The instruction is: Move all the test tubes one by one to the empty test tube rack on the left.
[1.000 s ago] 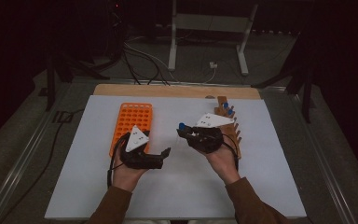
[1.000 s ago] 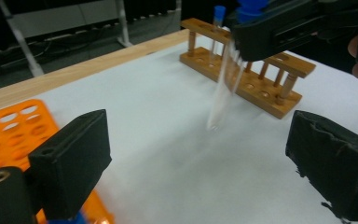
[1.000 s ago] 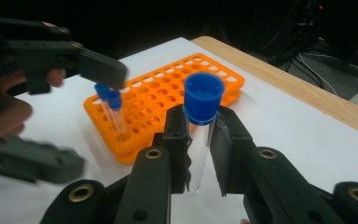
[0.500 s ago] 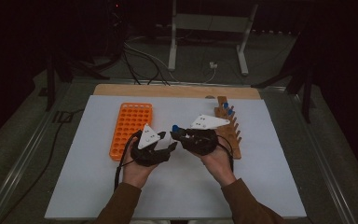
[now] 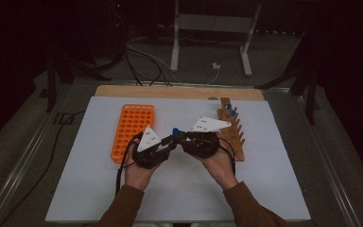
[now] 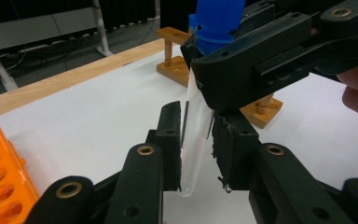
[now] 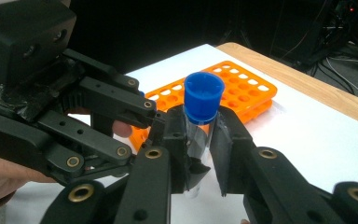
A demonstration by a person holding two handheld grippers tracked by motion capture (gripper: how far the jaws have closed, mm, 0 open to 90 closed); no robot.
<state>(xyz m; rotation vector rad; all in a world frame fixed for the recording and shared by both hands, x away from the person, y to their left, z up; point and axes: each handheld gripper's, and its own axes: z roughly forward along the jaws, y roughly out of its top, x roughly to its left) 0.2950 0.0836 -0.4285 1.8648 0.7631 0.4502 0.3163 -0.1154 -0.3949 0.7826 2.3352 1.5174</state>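
Observation:
A clear test tube (image 7: 198, 135) with a blue cap (image 7: 203, 95) stands upright in my right gripper (image 7: 198, 144), which is shut on it just below the cap. In the left gripper view the tube's lower half (image 6: 196, 140) hangs between the pads of my left gripper (image 6: 197, 156), which stand close on either side with thin gaps, so that gripper is open. In the high view both grippers meet tip to tip over the middle of the white mat, left gripper (image 5: 170, 140) and right gripper (image 5: 179, 135), with the blue cap (image 5: 175, 130) between them.
An orange tube rack (image 5: 132, 127) with several empty holes lies left of the grippers. A wooden peg rack (image 5: 231, 135) stands to the right, with blue-capped tubes (image 5: 230, 109) at its far end. A wooden board (image 5: 170, 91) runs along the mat's far edge.
My left gripper has moved right, away from the orange rack, and the right gripper has moved left with the tube. Their tips now meet and the left jaws flank the tube.

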